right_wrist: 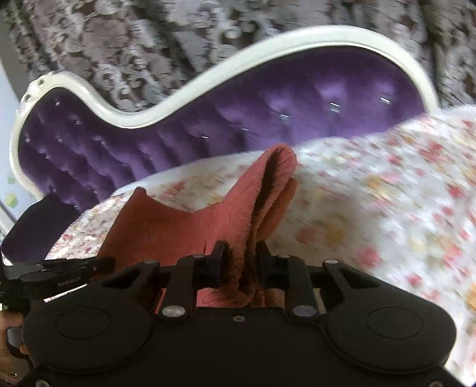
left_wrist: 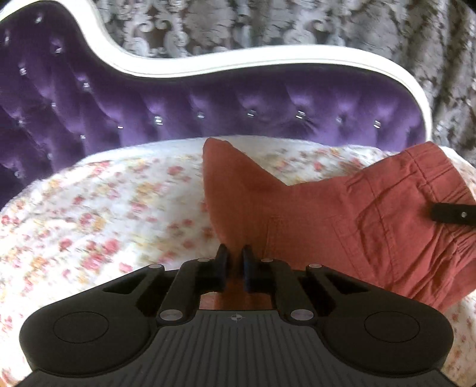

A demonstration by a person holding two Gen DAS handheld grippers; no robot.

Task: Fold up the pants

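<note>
Where the fingers meet: left hand-held gripper [left_wrist: 235, 259] pinched together on a thin edge of the red pants [left_wrist: 342, 220].
Right hand-held gripper [right_wrist: 239, 253]: clamped on a thick bunched fold of pants.
Pants: draped ahead of both hand-held grippers over the floral blanket [left_wrist: 119, 208].
Beyond: purple tufted sofa back [left_wrist: 208, 110], patterned curtain [left_wrist: 267, 23].

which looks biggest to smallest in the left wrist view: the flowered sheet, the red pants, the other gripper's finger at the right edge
1. flowered sheet
2. red pants
3. right gripper's finger, only its tip in view
</note>
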